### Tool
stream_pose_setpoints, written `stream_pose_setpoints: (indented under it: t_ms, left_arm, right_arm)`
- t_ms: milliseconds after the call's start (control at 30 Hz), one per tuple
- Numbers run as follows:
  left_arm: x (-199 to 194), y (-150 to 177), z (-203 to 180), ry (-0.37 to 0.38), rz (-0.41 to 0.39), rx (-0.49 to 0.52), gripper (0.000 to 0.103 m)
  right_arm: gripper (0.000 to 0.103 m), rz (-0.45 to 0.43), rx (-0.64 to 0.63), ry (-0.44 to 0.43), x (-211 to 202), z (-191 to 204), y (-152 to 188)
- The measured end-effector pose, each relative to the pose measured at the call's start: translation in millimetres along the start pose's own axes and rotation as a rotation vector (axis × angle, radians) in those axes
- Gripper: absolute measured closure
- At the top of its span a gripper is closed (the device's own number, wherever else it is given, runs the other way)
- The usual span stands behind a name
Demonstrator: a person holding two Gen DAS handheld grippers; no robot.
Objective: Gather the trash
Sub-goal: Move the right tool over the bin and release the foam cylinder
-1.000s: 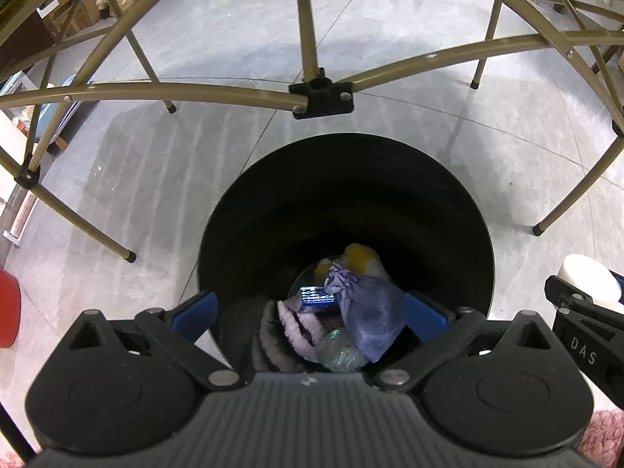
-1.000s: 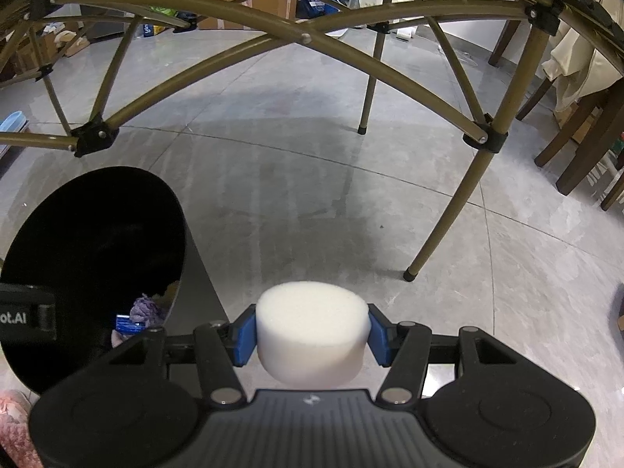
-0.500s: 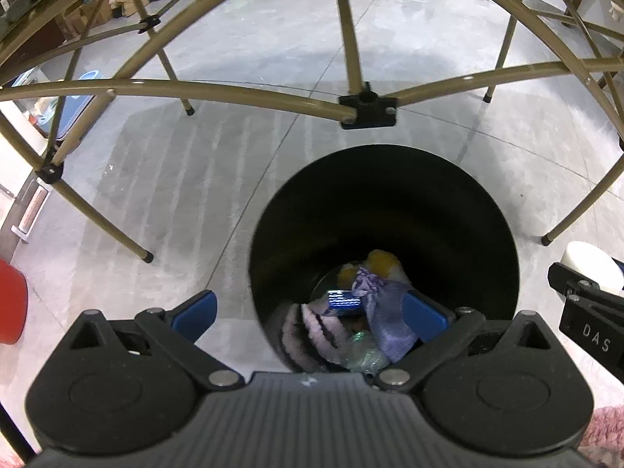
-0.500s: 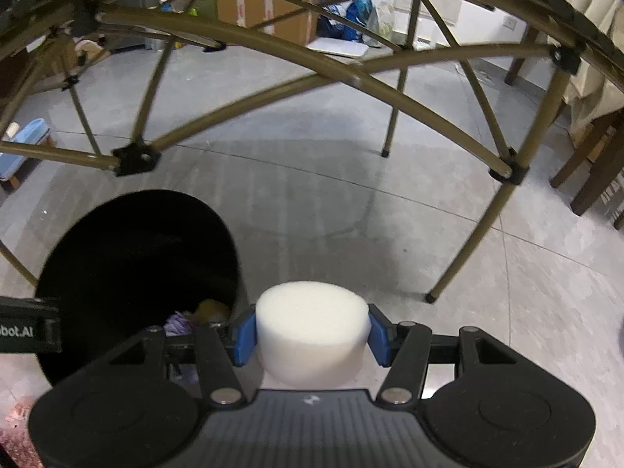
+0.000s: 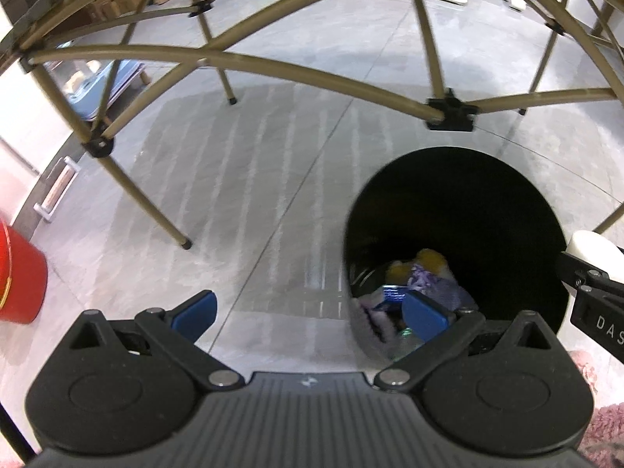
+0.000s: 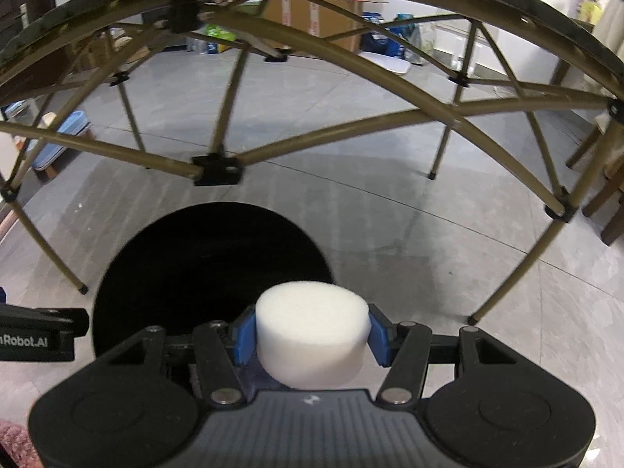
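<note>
The right tongs point(image 6: 312, 337) are clamped on a white foam puck point(image 6: 312, 331), one blue pad point(image 6: 242, 337) pressed to each side of it. The puck is a short, squat cylinder with a flat, finely pored top and a smooth curved wall, and it hangs just over the near rim of the black bin point(image 6: 210, 269), whose dark mouth opens directly behind it.

The left tongs point(image 5: 310, 310) stand wide apart and hold nothing; their right pad point(image 5: 423, 312) overlaps the bin's point(image 5: 456, 249) left rim in that view, while the left pad sits over bare grey floor point(image 5: 253, 179). Down in the bin lies a heap of trash point(image 5: 417, 284): a purple crumpled cloth, something yellow behind it, a small blue packet, a striped pale piece and a greenish clear wrapper. The puck shows again at the right edge of the left view point(image 5: 589, 247), at the bin's far right rim.

Beyond the bin rise the tan metal legs of a folding frame point(image 6: 397, 124), and a red bucket point(image 5: 17, 277) stands at the far left.

Compared with half a second ago, the left tongs have slid leftward, so the bin now lies to the right of them instead of centred, and the puck has come over the bin's opening from beside it.
</note>
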State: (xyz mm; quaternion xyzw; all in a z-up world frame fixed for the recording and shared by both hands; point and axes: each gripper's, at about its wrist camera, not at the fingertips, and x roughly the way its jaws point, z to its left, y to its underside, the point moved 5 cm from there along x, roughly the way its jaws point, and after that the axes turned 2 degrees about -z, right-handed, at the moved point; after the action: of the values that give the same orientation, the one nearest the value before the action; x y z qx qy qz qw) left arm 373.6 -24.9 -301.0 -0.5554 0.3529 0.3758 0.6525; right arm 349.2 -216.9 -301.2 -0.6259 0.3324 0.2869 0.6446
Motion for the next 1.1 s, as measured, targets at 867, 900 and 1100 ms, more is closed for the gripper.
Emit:
stream_pose_setpoints:
  t_ms: [867,900,1100]
  left_arm:
    - [9.1,10.1,67.7,-0.143,0.023,-0.114,0.0]
    - [10.7,10.1,68.0,-0.144,0.029,-0.115,0.0]
    - [13.4,11.5,67.1,-0.145,0.042,-0.114,0.0]
  right_arm:
    - [0.047,0.073,-0.108,-0.073,30.6,95.6,1.2]
    - [0.047,0.075,-0.108,-0.072,31.2,95.1,1.3]
    - [0.047,0.084,-0.096,-0.06,35.1,87.7,2.2]
